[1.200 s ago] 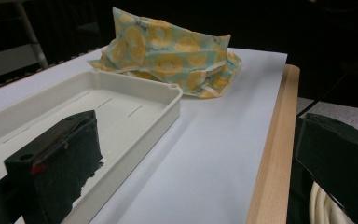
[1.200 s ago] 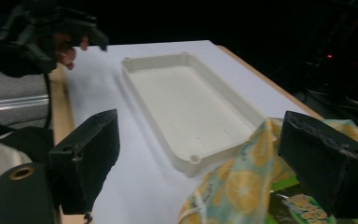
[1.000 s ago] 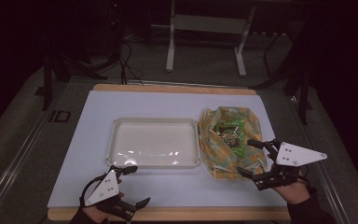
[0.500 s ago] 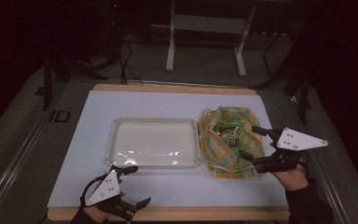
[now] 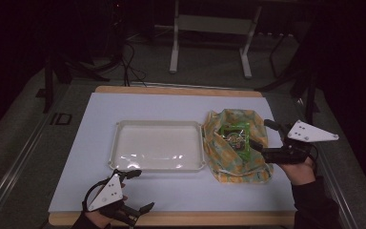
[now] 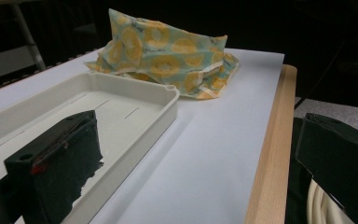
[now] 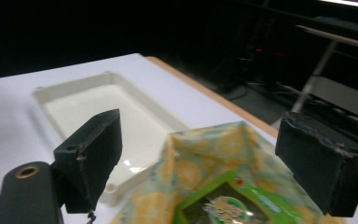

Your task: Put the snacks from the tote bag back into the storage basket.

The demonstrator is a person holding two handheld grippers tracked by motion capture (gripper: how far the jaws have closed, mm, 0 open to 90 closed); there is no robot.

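Two grippers work at a white-covered wooden table (image 5: pixel 171 200) in the high view. The left gripper (image 5: pixel 136 191) sits at the near edge, just below the shallow white plastic tray (image 5: pixel 157 145), jaws spread wide and grasping nothing. The right gripper (image 5: pixel 259 136) hovers at the right side of a crumpled yellow-and-teal patterned cloth (image 5: pixel 238 164), its jaws likewise apart, one by the cloth's far right edge and one over its right side. On the cloth lies a green snack packet (image 5: pixel 236 136), roughly square, its slightly longer side running away from the person. The tray holds nothing and lies with its long axis across the table; the cloth touches its right rim.

From the left gripper view, the cloth (image 6: pixel 168 56) shows as a raised, folded heap whose sides hide the packet; it lies beyond the tray's (image 6: pixel 135 116) corner, close to the table's wooden edge (image 6: pixel 270 140). One black jaw hangs over the tray, the other past the table edge.

From the right gripper view, the packet (image 7: pixel 228 205) sits low between the parted jaws, cupped in the cloth's (image 7: pixel 205 163) upturned folds, printed face up. The bare tray (image 7: pixel 102 107) lies beyond the left jaw.
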